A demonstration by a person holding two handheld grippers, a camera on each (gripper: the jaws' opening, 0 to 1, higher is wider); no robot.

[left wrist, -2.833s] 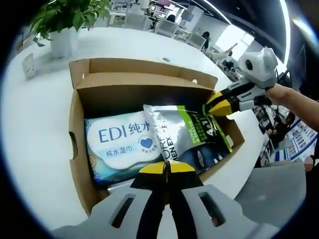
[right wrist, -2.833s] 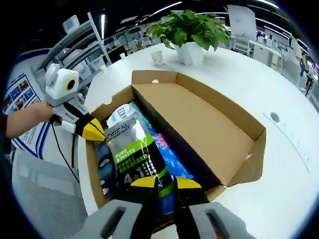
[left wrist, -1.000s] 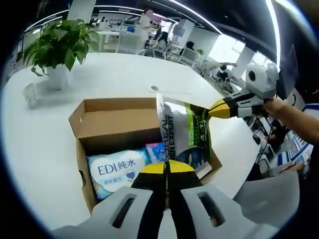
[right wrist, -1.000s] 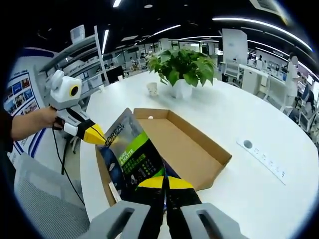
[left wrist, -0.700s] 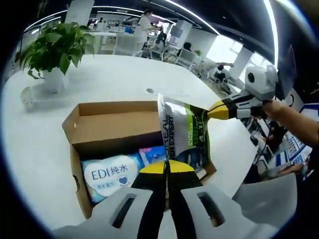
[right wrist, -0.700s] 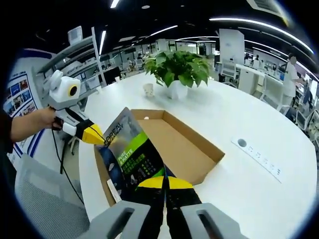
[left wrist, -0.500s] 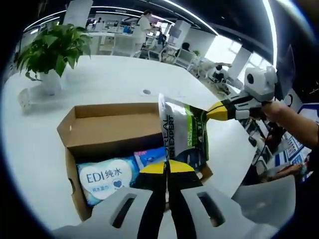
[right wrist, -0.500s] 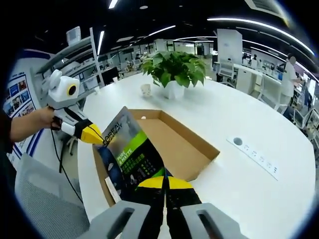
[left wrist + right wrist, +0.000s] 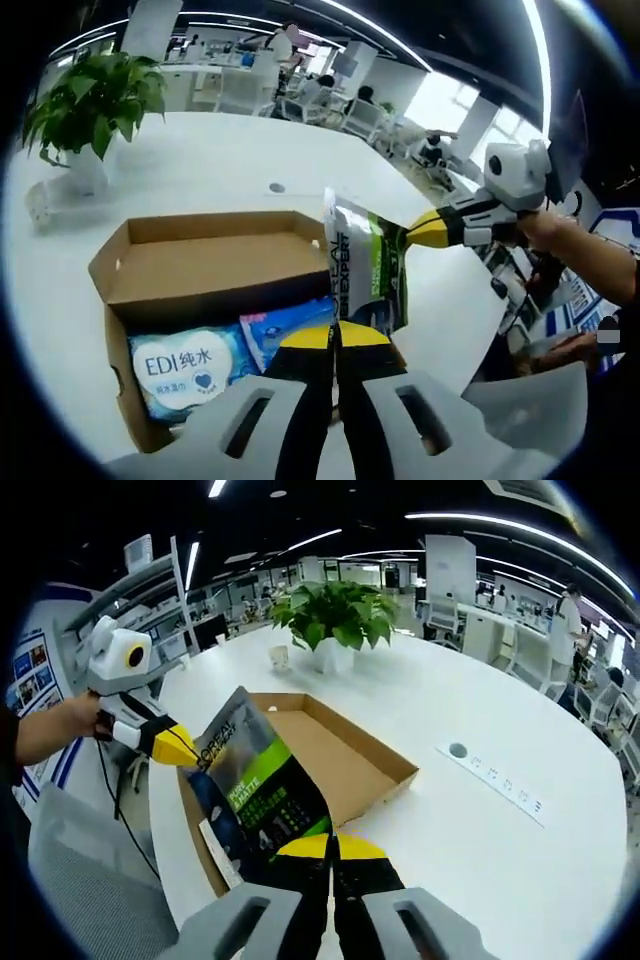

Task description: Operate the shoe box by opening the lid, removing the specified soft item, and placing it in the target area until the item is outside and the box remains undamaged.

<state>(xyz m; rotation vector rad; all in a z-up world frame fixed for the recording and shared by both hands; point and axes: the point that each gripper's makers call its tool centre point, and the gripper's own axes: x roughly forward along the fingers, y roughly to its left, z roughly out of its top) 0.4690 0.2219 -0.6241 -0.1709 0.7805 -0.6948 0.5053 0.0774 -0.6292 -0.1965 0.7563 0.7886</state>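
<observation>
Pouch clamped between both grippers' jaws

Left gripper: pale grey moulded body, two slotted openings, black jaws tipped yellow. Right gripper: same build; in left gripper view white housing behind yellow-black jaws. Black cable hangs below left gripper in right gripper view. Dark sleeve beside right gripper's housing.

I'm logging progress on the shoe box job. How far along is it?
Done: the box lid is open. In hand: both grippers, left and right, hold the silver-green pouch by opposite ends, lifted above the box. Left: setting it down on the white table.
</observation>
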